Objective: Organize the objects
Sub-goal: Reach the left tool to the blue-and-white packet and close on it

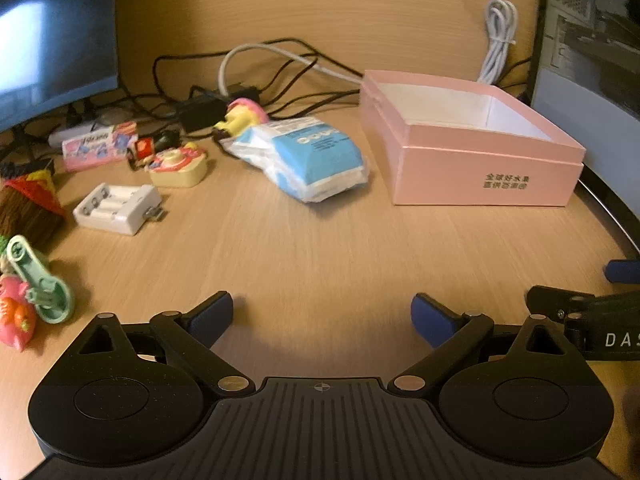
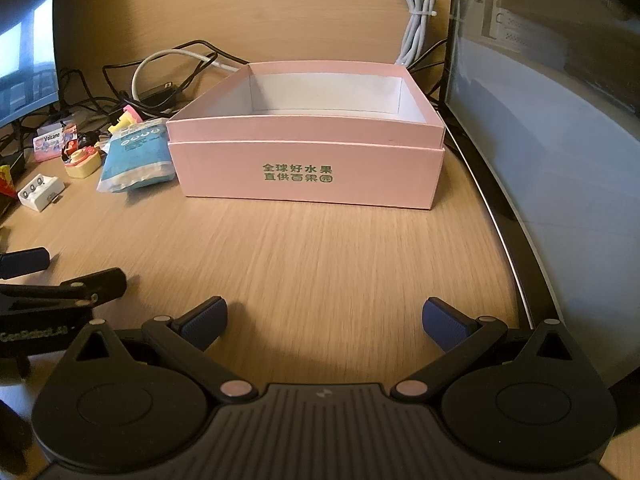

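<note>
An open pink box (image 2: 308,176) with green lettering stands on the wooden desk, empty inside; it also shows in the left wrist view (image 1: 480,168). A blue tissue pack (image 1: 316,156) lies to its left, also in the right wrist view (image 2: 138,156). Further left lie a white battery charger (image 1: 116,208), a yellow toy camera (image 1: 180,166), a pink packet (image 1: 98,146), a green clip (image 1: 40,280) and a pink toy (image 1: 16,316). My left gripper (image 1: 322,316) is open and empty above bare desk. My right gripper (image 2: 324,320) is open and empty in front of the box.
A tangle of black and white cables (image 1: 248,76) lies at the back by the wall. A monitor (image 1: 52,36) stands at the back left. A dark computer case (image 2: 560,120) bounds the desk on the right. A coiled white cable (image 2: 418,12) hangs behind the box.
</note>
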Tool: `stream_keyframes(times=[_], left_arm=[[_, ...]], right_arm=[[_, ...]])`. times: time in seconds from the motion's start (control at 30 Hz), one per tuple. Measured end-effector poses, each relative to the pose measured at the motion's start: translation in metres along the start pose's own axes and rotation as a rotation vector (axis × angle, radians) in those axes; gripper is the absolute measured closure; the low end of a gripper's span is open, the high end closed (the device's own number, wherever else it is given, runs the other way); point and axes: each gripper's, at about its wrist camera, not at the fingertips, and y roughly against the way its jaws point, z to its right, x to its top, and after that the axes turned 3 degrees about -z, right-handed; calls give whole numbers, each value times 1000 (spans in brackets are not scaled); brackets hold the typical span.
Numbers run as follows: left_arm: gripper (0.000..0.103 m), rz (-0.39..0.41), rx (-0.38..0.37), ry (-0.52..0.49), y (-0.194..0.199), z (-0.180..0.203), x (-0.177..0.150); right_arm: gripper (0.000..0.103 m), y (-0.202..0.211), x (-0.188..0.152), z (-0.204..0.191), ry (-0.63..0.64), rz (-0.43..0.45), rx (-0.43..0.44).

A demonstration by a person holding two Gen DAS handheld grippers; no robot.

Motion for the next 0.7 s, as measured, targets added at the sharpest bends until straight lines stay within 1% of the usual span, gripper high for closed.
stream_keyframes(times=[0.07,0.13,0.2,0.27,0.33,0.4,0.47,0.6,0.67,0.7], left_arm=[[5,-9,-15,79,2,-16,11],[5,9,-16,177,4,-34,31],[5,10,-42,273,1,-50,57],[5,-18,-70,309,-8,-55,82],[5,-40,-82,298,-21,-52,104],[5,-65,-59,263,-38,-44,121],[5,-89,-26,243,-55,-36,130],[5,-170,33,209,-90,-24,138],[5,-188,66,178,-102,-19,138],[5,-187,65,181,-106,-18,137]], right_arm=[[0,0,0,-1,-9,-8,-8],[0,1,0,-2,-19,-10,-17],[0,2,0,-2,-22,-15,-18],[0,3,-1,-2,-18,-17,-16],[0,3,-1,-2,-13,-17,-15],[0,3,-1,-2,-13,-18,-14],[0,3,-1,-2,-13,-16,-14],[0,4,-2,-3,-7,-13,-5],[0,5,-3,-4,-1,-12,1],[0,5,-4,-4,0,-11,1]])
